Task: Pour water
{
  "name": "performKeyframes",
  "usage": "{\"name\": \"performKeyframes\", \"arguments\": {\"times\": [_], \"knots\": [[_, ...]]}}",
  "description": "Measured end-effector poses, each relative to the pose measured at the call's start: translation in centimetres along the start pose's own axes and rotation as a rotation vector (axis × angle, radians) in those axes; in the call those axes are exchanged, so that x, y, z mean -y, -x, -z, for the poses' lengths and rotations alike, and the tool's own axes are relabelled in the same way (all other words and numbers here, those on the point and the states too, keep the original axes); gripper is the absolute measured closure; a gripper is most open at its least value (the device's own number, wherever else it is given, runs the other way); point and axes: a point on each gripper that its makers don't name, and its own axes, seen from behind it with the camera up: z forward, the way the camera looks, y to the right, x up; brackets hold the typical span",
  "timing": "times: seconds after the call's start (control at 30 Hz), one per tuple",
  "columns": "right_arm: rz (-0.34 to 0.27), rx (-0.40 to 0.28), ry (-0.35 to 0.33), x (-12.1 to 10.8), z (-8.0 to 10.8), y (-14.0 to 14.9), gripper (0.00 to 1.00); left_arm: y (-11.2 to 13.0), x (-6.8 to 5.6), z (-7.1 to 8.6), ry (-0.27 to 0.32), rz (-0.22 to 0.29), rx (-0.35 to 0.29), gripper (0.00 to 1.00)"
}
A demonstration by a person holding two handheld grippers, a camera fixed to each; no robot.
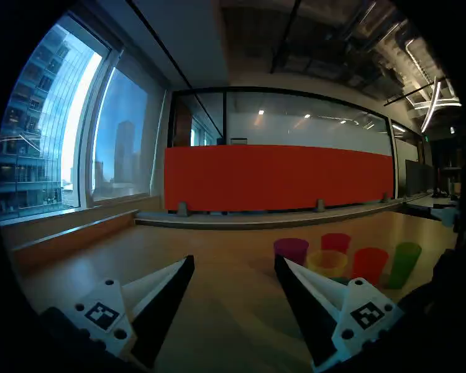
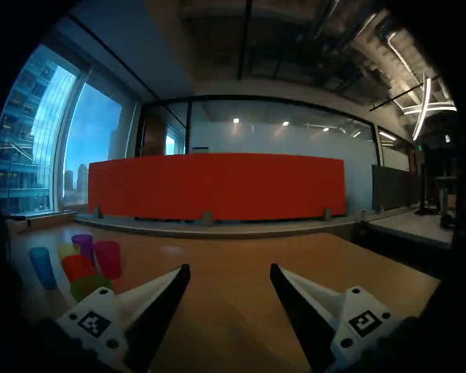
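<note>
The left gripper (image 1: 233, 268) holds its fingers (image 1: 166, 297) spread wide apart, and the pale wood of the worktop (image 1: 233, 323) shows through the gap. Just past the tip of the finger on the right stands a purple cup (image 1: 291, 250), its lower edge hidden behind that tip. Bunched close beside it are a yellow cup (image 1: 327, 262), a red cup (image 1: 336, 242) farther back, an orange cup (image 1: 370, 264) and a green cup (image 1: 405, 263) at the right end (all upright, whether any touch I cannot tell). The right gripper (image 2: 228, 278) is likewise splayed open over bare wood. In its view the cups sit low at the near left, with a blue cup (image 2: 41, 266) standing a little apart on the left of the bunch. Beyond the worktop's far edge runs a long orange-red partition (image 1: 276, 177) with glass above it. Tall windows (image 1: 65, 137) on the left look out on high-rise buildings, and strip lights (image 2: 422, 105) hang from the dark ceiling at the right.
</note>
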Motion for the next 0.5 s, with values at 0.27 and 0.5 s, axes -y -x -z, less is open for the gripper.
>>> {"name": "performKeyframes", "arguments": {"times": [0.27,0.5], "knots": [[0.0,0.0,0.0,0.01,-0.01,0.04,0.0,0.01,-0.09,0.02,0.0,0.0,0.0,0.04],[0.0,0.0,0.0,0.01,-0.03,0.07,0.0,0.05,-0.12,0.04,0.0,0.0,0.0,0.04]]}}
